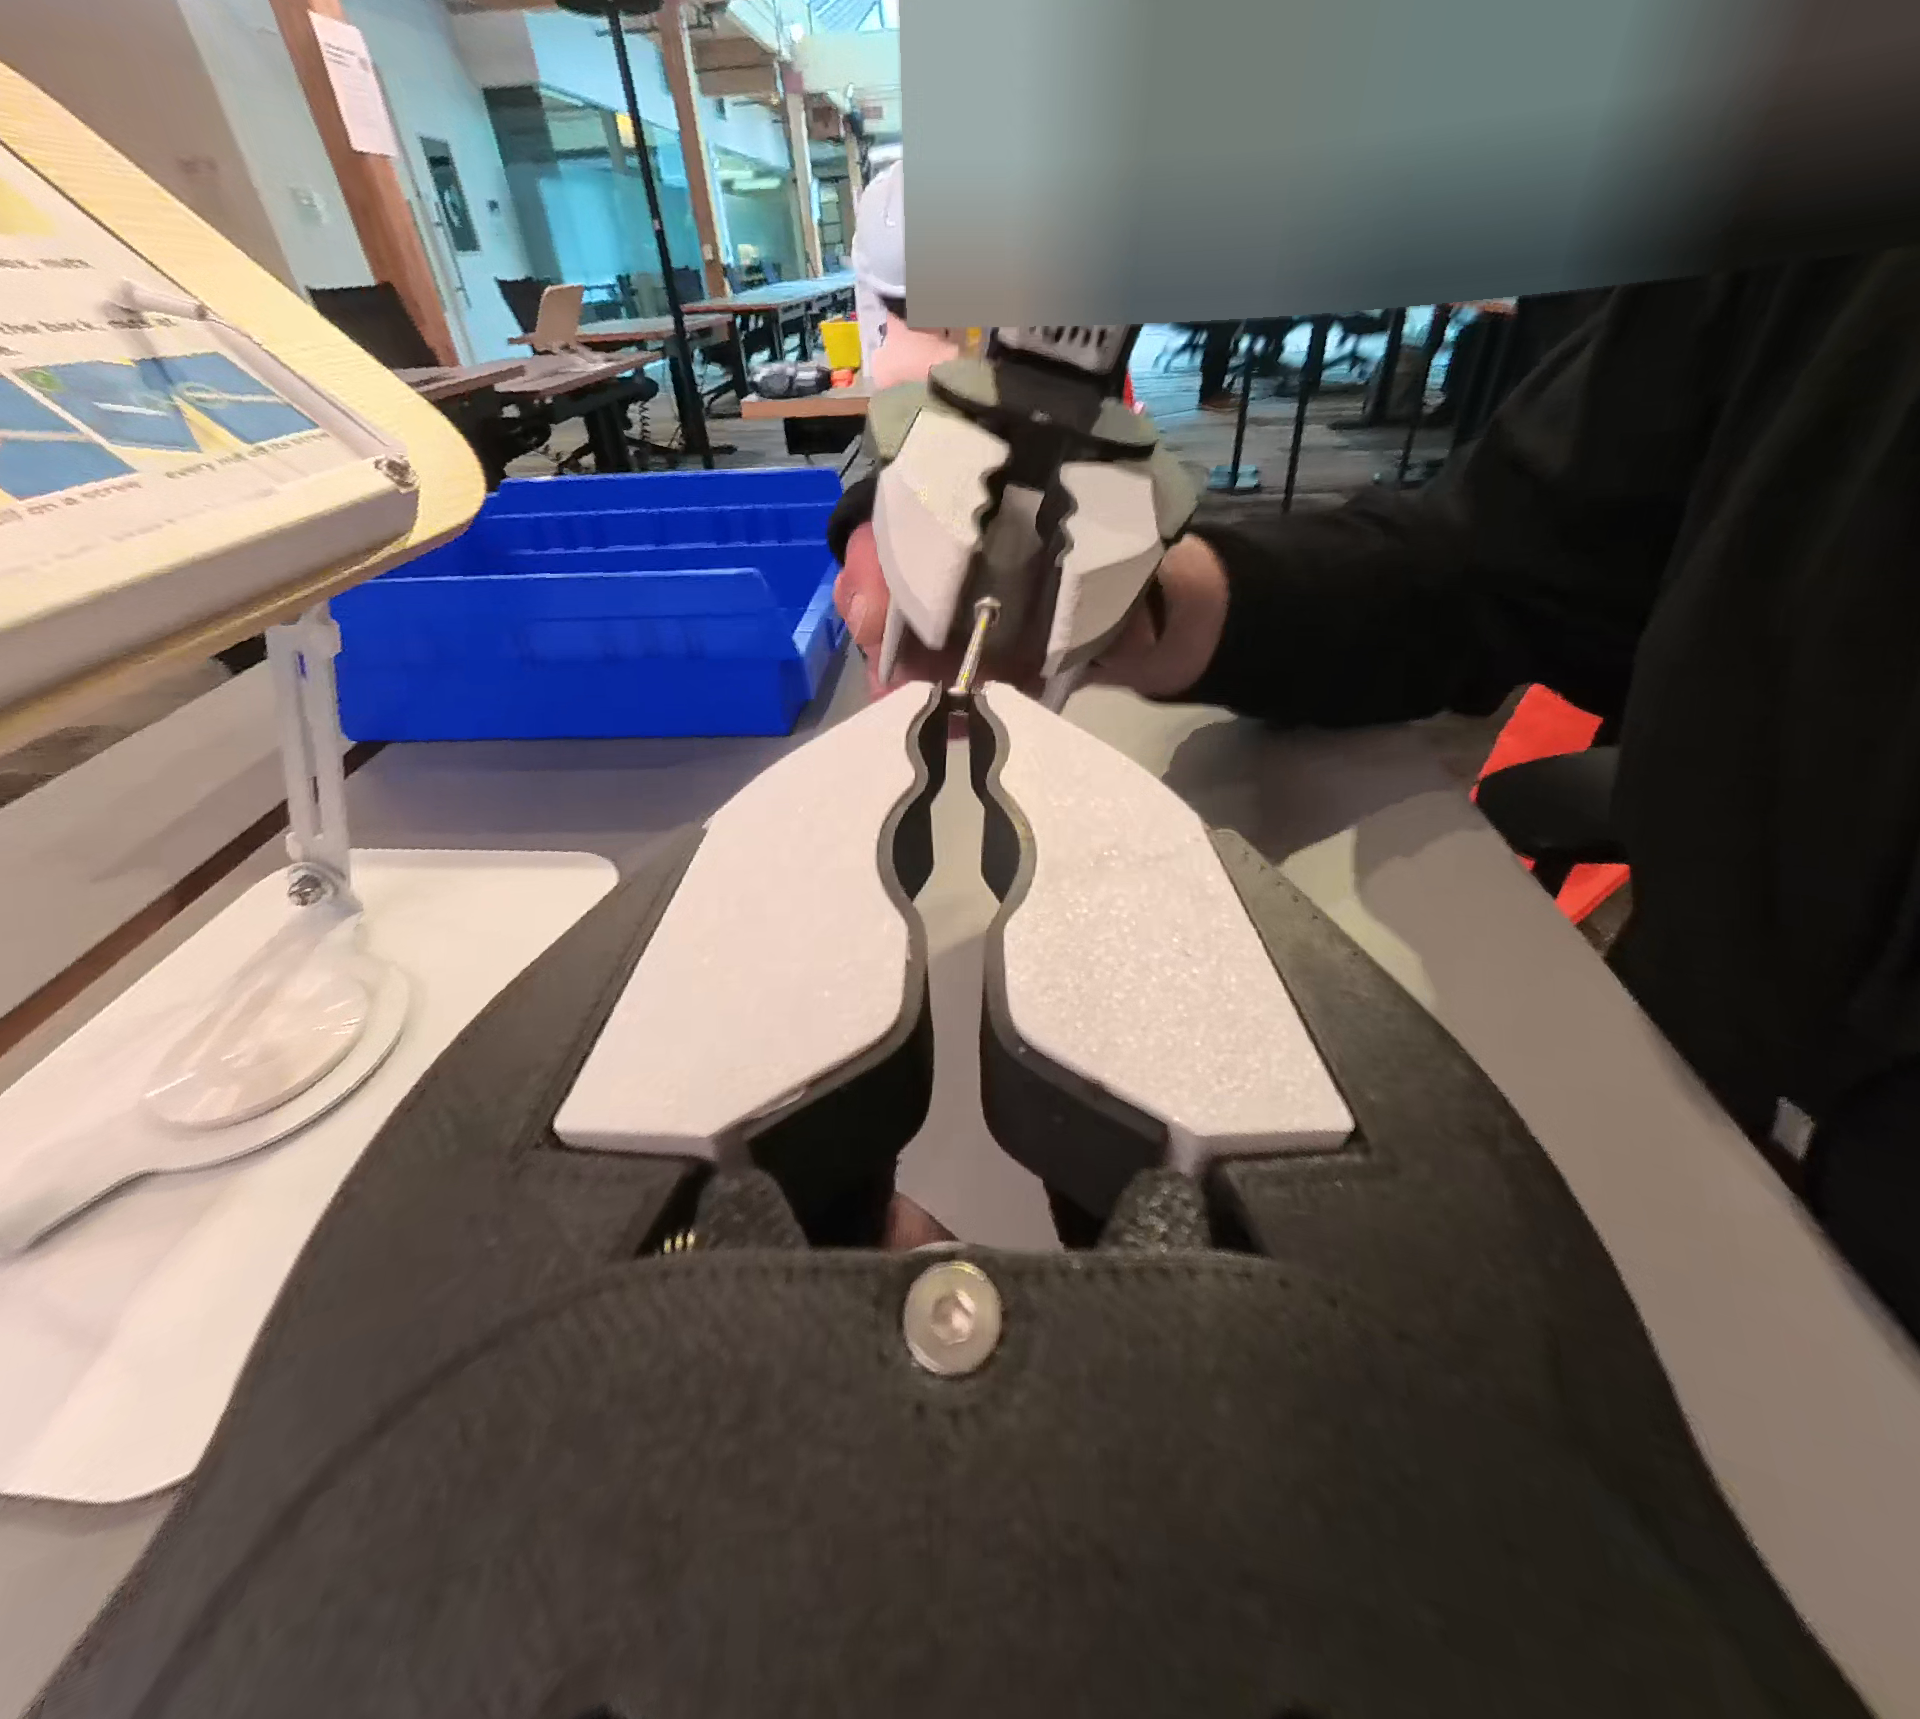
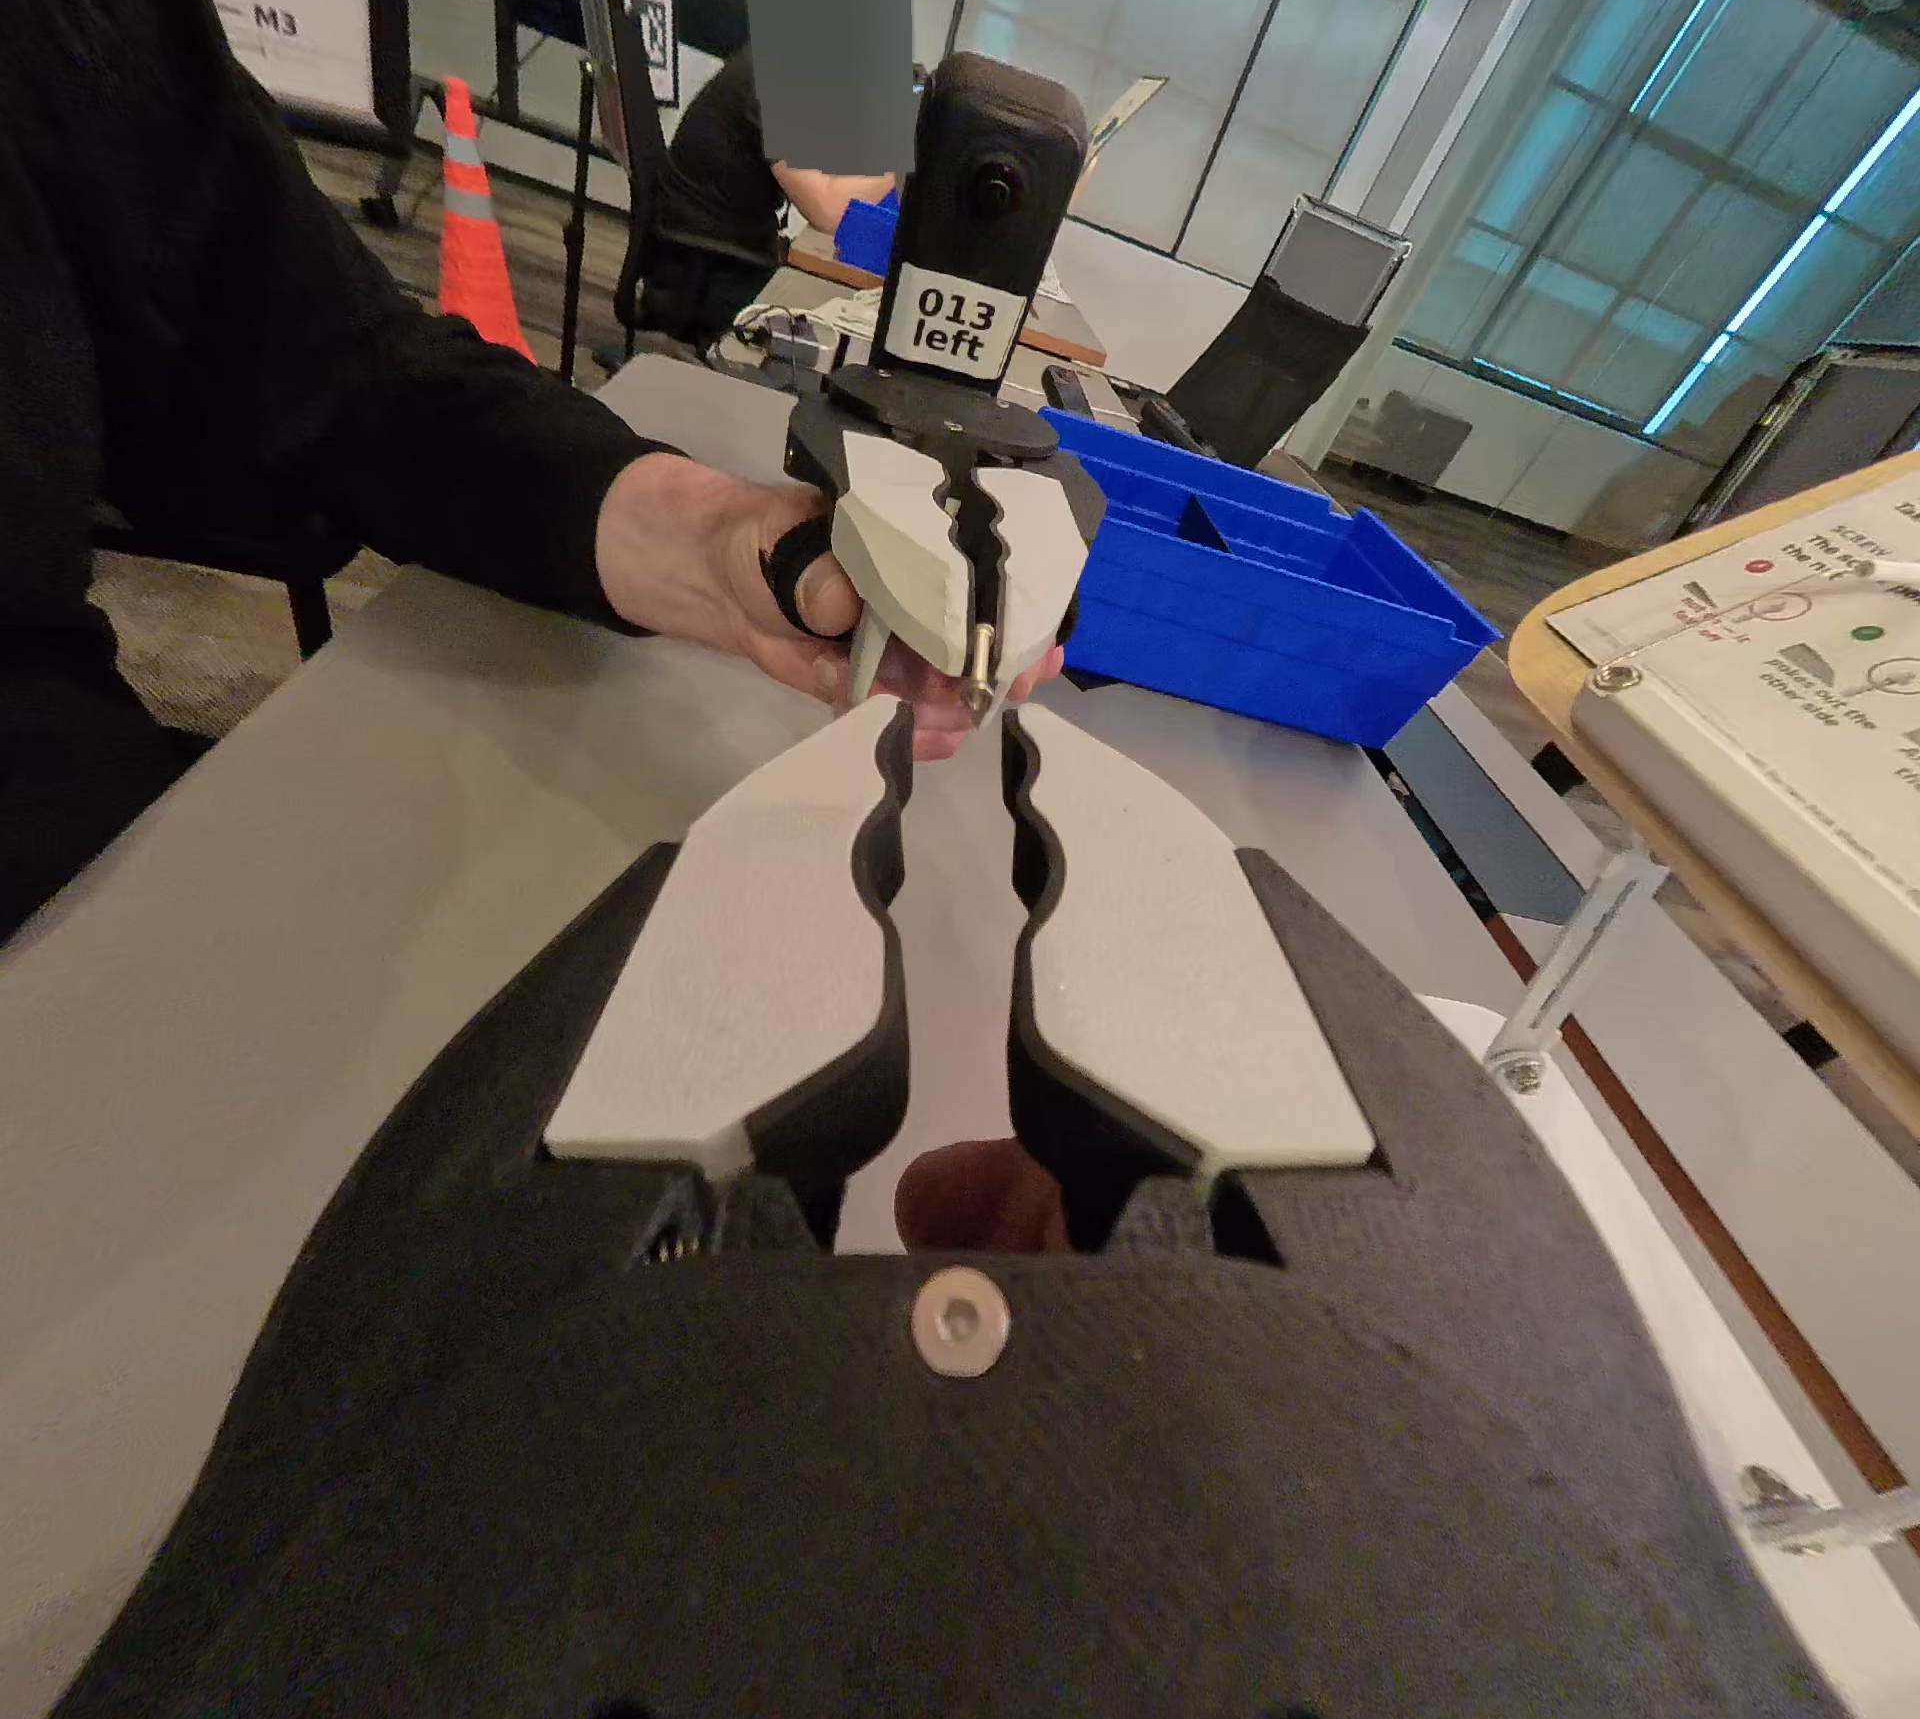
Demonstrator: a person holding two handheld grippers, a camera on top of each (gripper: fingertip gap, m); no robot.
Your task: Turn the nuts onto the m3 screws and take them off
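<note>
Left gripper (image 1: 956, 708): fingers are closing together on the M3 screw (image 1: 977, 646) at the very tips, upper centre of the left wrist view. The shank is sticking out toward the right gripper (image 2: 961, 719), whose fingers are standing apart with clear table (image 2: 416, 786) showing between them. It is gripping nothing that I can see. No nut can be made out on the screw or in either gripper; too small to tell. Judgement: the step in hand is bringing the free end of the screw and the right gripper together. To do this well, the screw axis should be lining up straight with the gap, with the left clamp staying firm so the thin shank is not pivoting. Outward: a blue bin (image 1: 582, 620) is sitting behind on the table. Writing: a white label (image 2: 954, 324) is showing on the left gripper's black camera (image 2: 987, 163). A printed instruction board (image 2: 1766, 734) with diagrams is standing at right. No brand is legible.
</note>
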